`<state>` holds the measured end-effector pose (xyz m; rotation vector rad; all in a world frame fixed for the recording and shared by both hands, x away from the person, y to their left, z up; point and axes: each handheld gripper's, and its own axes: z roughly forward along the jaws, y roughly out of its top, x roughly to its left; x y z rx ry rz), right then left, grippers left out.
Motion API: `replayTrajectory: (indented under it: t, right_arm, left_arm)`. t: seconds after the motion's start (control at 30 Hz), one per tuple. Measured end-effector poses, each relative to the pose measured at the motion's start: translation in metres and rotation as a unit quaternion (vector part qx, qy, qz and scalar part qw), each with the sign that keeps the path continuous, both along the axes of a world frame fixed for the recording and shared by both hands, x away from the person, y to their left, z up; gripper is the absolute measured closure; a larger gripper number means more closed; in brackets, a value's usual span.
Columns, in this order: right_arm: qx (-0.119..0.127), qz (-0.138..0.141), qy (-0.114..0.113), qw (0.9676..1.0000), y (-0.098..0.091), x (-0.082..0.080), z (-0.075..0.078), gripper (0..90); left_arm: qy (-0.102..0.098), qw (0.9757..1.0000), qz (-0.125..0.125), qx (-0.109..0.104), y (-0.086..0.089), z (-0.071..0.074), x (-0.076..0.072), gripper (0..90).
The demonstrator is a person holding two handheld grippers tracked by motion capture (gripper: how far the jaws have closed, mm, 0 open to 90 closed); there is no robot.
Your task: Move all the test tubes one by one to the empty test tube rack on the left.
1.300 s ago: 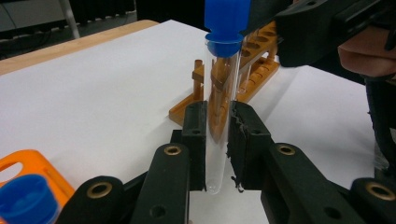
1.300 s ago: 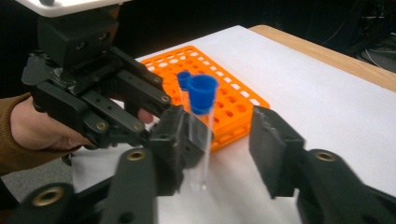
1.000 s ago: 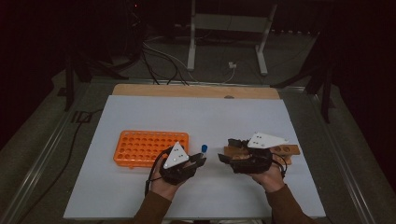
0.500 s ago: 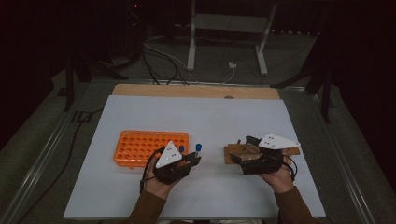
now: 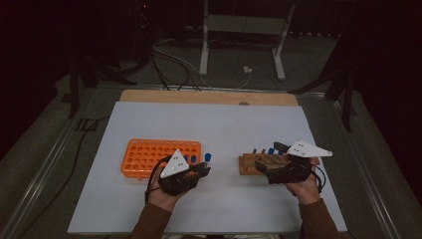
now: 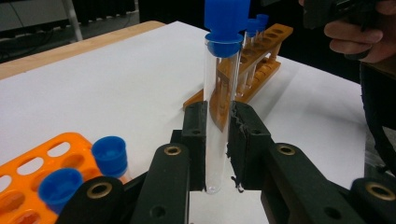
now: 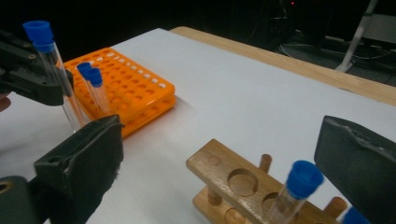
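Observation:
My left gripper [image 6: 217, 140] is shut on a clear test tube [image 6: 215, 116] with a blue cap, held upright just right of the orange rack [image 5: 144, 157]. Two blue-capped tubes [image 6: 109, 154] stand in that rack's near corner. In the high view the left gripper [image 5: 200, 169] sits at centre left. My right gripper [image 5: 261, 167] is at the wooden rack [image 5: 249, 162]; its jaws have just been opening and stand wide apart. In the right gripper view a blue-capped tube [image 7: 303, 179] stands in the wooden rack [image 7: 224, 177] between the jaws, untouched by either.
A white sheet [image 5: 224, 124] covers the table, with a wooden strip [image 5: 209, 97] along its far edge. Beyond that edge are cables and a white stand [image 5: 239, 40] on a dark floor. The person's other hand [image 6: 355, 37] shows behind the wooden rack [image 6: 261, 70].
The right gripper has slid to the right along the wooden rack and its jaws have spread wide. The left gripper has stayed put with its tube.

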<state>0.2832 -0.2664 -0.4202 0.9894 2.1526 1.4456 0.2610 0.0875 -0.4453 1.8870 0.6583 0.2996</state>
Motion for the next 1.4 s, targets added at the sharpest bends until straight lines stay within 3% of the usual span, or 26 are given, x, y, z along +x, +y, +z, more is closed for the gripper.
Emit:
replayTrajectory:
  t: [0.73, 1.4]
  right_arm:
    - [0.023, -0.031, -0.013, 0.9992, -0.024, 0.0, 0.006, 0.0]
    - [0.028, -0.042, -0.016, 0.9986, -0.032, 0.0, 0.008, 0.0]
  left_arm:
    - [-0.008, 0.9993, 0.033, -0.017, 0.042, 0.009, 0.002, 78.2]
    - [-0.002, 0.9975, 0.071, -0.007, 0.064, 0.002, 0.007, 78.2]
